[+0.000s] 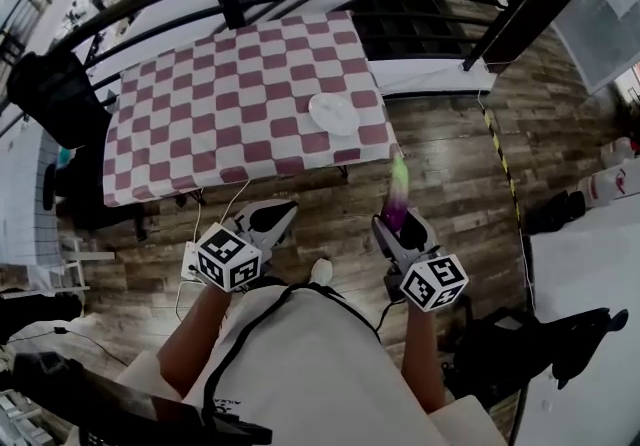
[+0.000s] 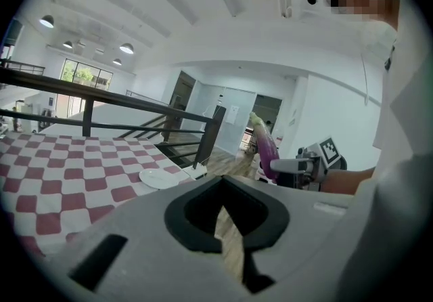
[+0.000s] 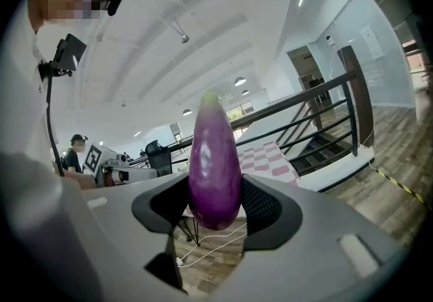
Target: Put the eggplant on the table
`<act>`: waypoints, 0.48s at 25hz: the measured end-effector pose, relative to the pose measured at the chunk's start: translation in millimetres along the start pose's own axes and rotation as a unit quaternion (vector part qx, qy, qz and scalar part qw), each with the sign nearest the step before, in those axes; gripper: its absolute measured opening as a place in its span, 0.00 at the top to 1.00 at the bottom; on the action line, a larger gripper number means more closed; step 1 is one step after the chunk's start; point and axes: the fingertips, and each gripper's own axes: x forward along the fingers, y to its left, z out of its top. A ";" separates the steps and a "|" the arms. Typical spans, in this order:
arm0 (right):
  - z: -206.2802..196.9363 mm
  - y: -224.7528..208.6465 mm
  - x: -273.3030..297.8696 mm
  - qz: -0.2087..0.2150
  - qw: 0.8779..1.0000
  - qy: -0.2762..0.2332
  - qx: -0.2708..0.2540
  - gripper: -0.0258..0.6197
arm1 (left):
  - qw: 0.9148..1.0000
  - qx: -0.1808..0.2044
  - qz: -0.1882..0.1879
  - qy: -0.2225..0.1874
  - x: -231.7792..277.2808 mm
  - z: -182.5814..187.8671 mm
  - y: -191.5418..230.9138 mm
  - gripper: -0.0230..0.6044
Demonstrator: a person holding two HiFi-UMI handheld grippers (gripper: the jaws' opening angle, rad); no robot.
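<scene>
Jaws of your right gripper [image 3: 215, 211] clamp the eggplant [image 3: 214, 158] by its lower end, stem up, over the wooden floor [image 1: 440, 164], short of the checkered table [image 1: 200, 104]. Held so low, it may pivot or slip and fall before arriving. Your left gripper [image 2: 226, 226] is closed, empty.
</scene>
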 end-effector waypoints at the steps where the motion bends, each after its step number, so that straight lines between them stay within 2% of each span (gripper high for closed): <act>1: -0.2 -3.2 0.4 0.001 1.000 0.002 0.000 0.58 | 1.000 0.000 0.002 0.001 2.4 0.5 0.2 0.96; 12: 5.9 -26.9 -7.9 0.011 1.000 -0.001 0.020 0.58 | 1.000 -0.001 0.003 0.004 29.7 3.5 -5.9 0.96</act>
